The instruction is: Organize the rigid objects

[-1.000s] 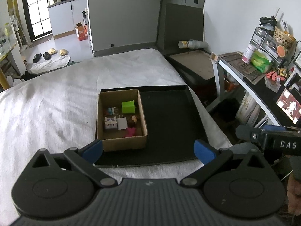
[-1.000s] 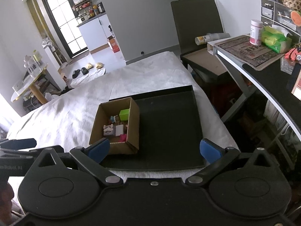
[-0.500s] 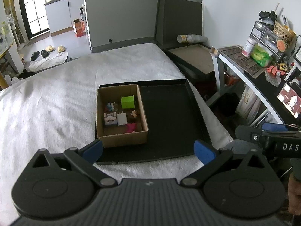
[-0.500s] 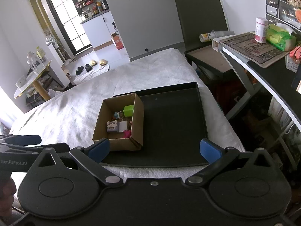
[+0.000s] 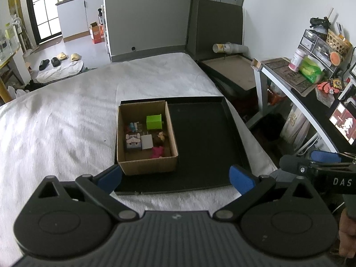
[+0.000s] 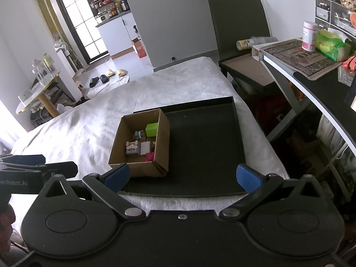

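Note:
A cardboard box [image 5: 146, 165] stands in the left part of a black tray [image 5: 207, 138] on the white-covered bed. Inside it lie a green block [image 5: 154, 122], a white block [image 5: 146, 141], a small cat-faced figure [image 5: 133, 142], a pink figure [image 5: 157, 151] and other small toys. The box [image 6: 138, 169] and tray [image 6: 204, 138] also show in the right wrist view. My left gripper [image 5: 175, 178] is open and empty, held above the tray's near edge. My right gripper [image 6: 182, 175] is open and empty, at the same near edge.
A dark chair [image 5: 224, 44] with a flat brown board stands behind the bed on the right. A black desk [image 6: 316, 84] with a bottle, green pack and drawers runs along the right. The white bed cover [image 5: 62, 115] spreads to the left.
Both grippers have drawn back and risen a little; the box and tray sit slightly farther off. Both stay open. Nothing in the box has moved.

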The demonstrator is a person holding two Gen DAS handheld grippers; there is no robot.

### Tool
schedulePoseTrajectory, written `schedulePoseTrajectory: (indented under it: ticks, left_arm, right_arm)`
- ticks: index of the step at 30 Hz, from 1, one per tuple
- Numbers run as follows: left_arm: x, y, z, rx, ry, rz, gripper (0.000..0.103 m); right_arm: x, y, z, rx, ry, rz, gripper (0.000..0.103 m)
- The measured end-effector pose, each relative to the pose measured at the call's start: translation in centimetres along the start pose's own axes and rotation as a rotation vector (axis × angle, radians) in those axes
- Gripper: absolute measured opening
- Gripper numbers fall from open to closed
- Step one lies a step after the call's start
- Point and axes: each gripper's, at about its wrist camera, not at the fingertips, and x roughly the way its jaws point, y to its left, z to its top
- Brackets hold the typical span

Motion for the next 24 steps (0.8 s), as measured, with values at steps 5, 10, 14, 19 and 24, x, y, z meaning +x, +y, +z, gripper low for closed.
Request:
schedulePoseTrajectory:
  ticks: [5, 10, 14, 19, 24]
  left_arm:
    - [0.03, 0.11, 0.04, -0.006, 0.0, -0.002, 0.103]
    - [0.2, 0.32, -0.02, -0.011, 0.013, 0.0, 0.103]
    - [0.12, 0.41, 0.01, -0.015, 0.011, 0.002, 0.103]
    - [0.04, 0.75, -0.03, -0.02, 0.009, 0.001, 0.103]
    - [0.1, 1.01, -0.14, -0.024, 0.018, 0.005, 0.103]
  right_arm:
    - [0.03, 0.03, -0.06, 0.0, -0.001, 0.0, 0.103]
    - [0.14, 0.15, -0.07, -0.003, -0.001, -0.001, 0.103]
    - [0.05, 0.31, -0.02, -0.006, -0.003, -0.005, 0.103]
    - [-0.06, 0.57, -0.1, -0.018, -0.01, -0.012, 0.103]
    - [-0.01, 0.73, -0.06, -0.018, -0.009, -0.01, 0.103]
